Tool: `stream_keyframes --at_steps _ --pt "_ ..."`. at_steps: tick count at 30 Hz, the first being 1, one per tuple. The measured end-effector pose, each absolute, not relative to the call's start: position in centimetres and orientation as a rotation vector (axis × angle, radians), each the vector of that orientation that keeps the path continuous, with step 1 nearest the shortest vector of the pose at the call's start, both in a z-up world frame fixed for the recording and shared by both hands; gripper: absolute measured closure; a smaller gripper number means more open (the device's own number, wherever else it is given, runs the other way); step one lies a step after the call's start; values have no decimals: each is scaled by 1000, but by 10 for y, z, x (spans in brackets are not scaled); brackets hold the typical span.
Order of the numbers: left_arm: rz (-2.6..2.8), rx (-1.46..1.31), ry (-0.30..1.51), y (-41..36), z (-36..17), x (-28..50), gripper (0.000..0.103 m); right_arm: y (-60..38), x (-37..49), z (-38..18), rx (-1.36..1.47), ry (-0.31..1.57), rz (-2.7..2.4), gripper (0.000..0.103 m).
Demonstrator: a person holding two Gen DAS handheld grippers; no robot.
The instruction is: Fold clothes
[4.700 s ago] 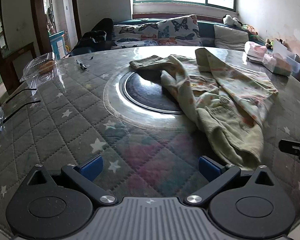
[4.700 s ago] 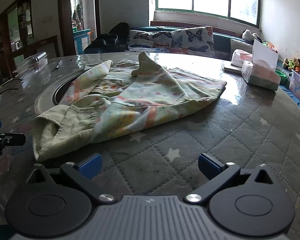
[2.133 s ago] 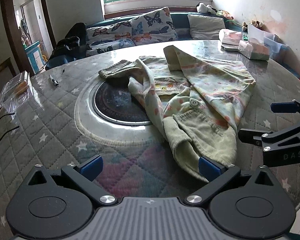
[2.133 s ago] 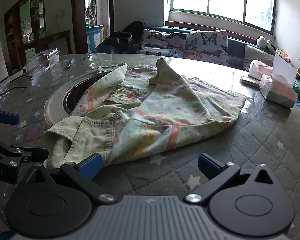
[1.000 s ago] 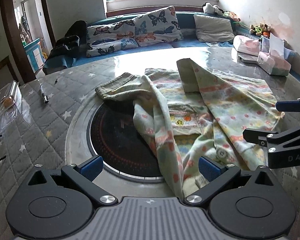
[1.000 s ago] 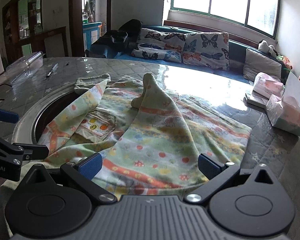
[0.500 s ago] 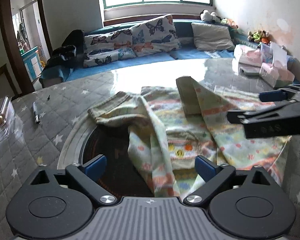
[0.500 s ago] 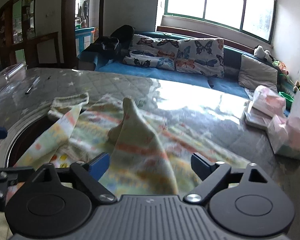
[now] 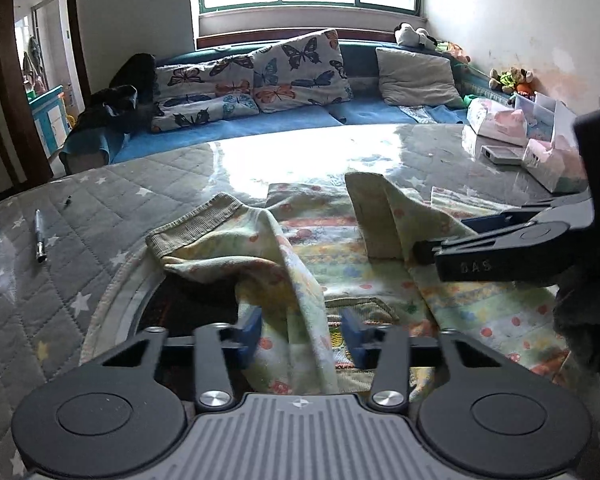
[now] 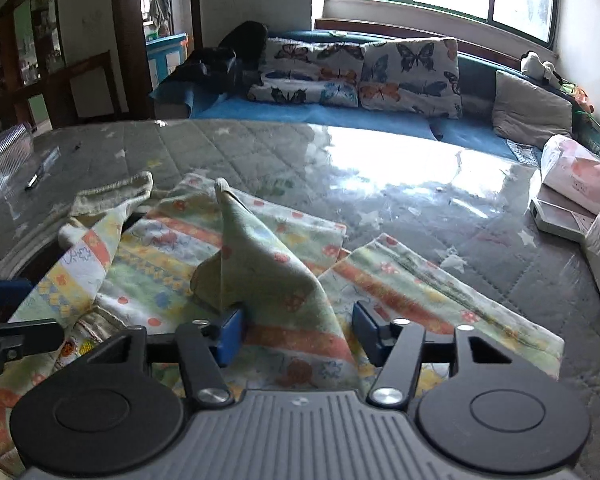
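A pale green child's garment (image 9: 332,248) with orange and yellow print lies crumpled on the round table, partly over the dark centre disc (image 9: 188,308). My left gripper (image 9: 300,336) is partly closed, its blue pads either side of a raised fold of the garment. My right gripper (image 10: 296,336) is also partly closed, its pads astride another raised fold of the garment (image 10: 260,264). The right gripper's body shows at the right of the left wrist view (image 9: 500,248).
A quilted star-pattern table cover (image 9: 80,240) under clear plastic. A pen (image 9: 40,236) lies at the left. Tissue packs and boxes (image 10: 576,192) stand at the right edge. A sofa with butterfly cushions (image 9: 260,76) stands behind the table.
Both grippers have moved forward and down over the garment, and their jaws have narrowed from wide open to straddle raised folds of cloth.
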State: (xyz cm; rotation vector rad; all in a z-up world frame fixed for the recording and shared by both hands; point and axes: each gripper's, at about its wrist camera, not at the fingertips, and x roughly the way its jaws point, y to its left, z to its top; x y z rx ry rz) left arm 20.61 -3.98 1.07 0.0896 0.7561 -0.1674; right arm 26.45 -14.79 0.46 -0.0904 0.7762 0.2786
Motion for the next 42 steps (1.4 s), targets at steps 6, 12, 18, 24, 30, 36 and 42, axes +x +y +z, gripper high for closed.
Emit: stream_keyframes --at_steps 6,12,18,24,30,36,42 --pt "-173 92 751 -37 8 204 96 -157 251 16 -20 730 289 90" --pt "-127 55 730 -20 14 195 101 -175 231 35 31 664 263 99" --pt "-71 8 727 3 15 180 101 -185 212 50 37 618 259 101" --pt "-52 -19 715 15 19 168 101 -170 228 43 12 649 284 75" --pt "-19 -45 733 29 13 157 102 -144 251 38 -33 633 299 60" --pt "4 -93 744 43 8 143 102 -115 283 27 -59 653 308 61" --pt "22 -125 760 52 2 134 102 -104 298 15 -77 691 287 89"
